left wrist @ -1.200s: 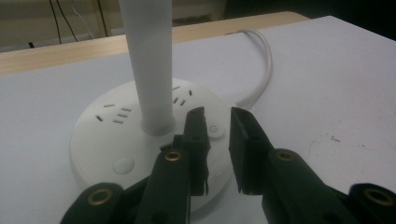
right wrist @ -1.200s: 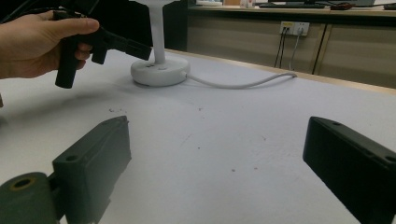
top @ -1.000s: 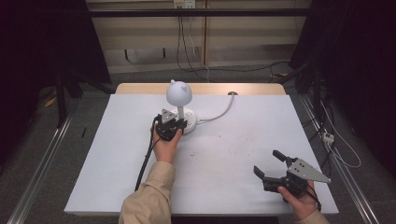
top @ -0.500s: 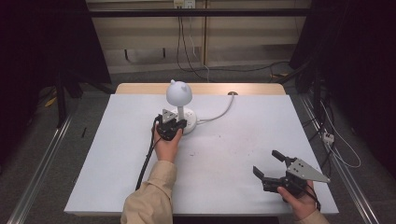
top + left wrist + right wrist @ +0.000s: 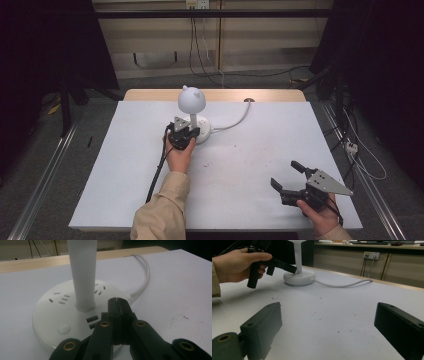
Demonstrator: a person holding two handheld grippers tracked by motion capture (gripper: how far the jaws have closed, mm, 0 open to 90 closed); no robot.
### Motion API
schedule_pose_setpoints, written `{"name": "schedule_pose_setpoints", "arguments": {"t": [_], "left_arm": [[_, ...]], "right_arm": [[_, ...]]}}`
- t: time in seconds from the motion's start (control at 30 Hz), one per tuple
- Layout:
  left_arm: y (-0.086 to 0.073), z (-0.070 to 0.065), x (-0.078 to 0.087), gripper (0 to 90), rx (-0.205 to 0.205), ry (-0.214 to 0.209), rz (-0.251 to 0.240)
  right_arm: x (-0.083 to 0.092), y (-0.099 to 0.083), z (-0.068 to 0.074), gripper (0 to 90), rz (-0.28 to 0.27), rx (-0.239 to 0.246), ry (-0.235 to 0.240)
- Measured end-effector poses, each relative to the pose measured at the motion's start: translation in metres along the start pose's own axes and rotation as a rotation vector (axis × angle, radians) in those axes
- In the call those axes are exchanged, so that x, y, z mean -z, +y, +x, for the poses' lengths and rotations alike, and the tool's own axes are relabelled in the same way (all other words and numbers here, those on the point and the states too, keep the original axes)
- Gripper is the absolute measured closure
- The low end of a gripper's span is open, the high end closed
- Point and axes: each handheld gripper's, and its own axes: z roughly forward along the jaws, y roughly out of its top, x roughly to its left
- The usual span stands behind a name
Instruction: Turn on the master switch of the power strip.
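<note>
Lamp-and-socket unit (image 5: 199,125), white, stands on the white table (image 5: 125,165) toward the far edge, a little left of the middle. It has a round flat base (image 5: 57,312) with sockets in its top, two USB ports (image 5: 91,323) and a round button (image 5: 64,328) on the near side. A white stem (image 5: 82,272) rises from the middle of the base to a ball-shaped head (image 5: 192,100) with two small ears. Its white cord (image 5: 235,120) leaves the base at about 3 o'clock and curves off toward the table's far edge at about 1 o'clock.

The left gripper (image 5: 183,134) sits at the 7 o'clock side of the base, held in the left hand (image 5: 179,155). In the left gripper view its jaws are pressed together with nothing between them, and their joined tips lie over the base just right of the stem, past the USB ports. Whether the tips touch the base cannot be told. In the right gripper view the same gripper (image 5: 293,269) points at the base top from the left.

The right gripper (image 5: 289,179) is near the table's front right corner, well apart from the lamp, in the right hand (image 5: 320,217). Its jaws stand wide apart and empty, pointing toward about 10 o'clock. Small dark specks (image 5: 235,150) dot the tabletop between the two grippers.
</note>
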Motion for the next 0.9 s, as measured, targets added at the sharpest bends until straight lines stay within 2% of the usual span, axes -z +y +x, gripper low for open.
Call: {"name": "schedule_pose_setpoints", "arguments": {"t": [0.13,0.2,0.27,0.33,0.47,0.6,0.77,0.9], "left_arm": [[0.0,-0.001,-0.002,90.0,0.0,0.001,-0.002],[0.002,-0.003,-0.003,90.0,-0.027,0.002,0.01],[0.008,-0.006,-0.004,90.0,-0.033,0.005,0.012],[0.008,-0.004,-0.006,90.0,-0.013,0.028,0.02],[0.005,-0.003,-0.011,90.0,-0.013,0.027,0.028],[0.005,-0.007,-0.014,90.0,-0.006,0.02,0.01],[0.005,-0.007,-0.017,90.0,-0.031,0.033,0.023],[0.007,-0.008,-0.018,90.0,-0.048,0.027,0.023]], "right_arm": [[0.0,0.0,0.0,7.1,0.0,0.001,0.001],[0.0,0.0,0.0,7.2,0.001,0.0,0.001],[0.0,0.0,0.0,7.1,0.0,0.0,0.0],[0.0,0.0,0.0,7.1,0.001,0.002,-0.001],[0.002,0.001,0.0,7.1,-0.004,0.001,-0.005],[0.002,0.0,-0.001,7.1,-0.003,-0.002,-0.009],[0.001,0.001,-0.001,7.1,-0.003,0.0,-0.006],[0.0,0.0,0.0,7.1,-0.001,0.001,-0.005]]}}
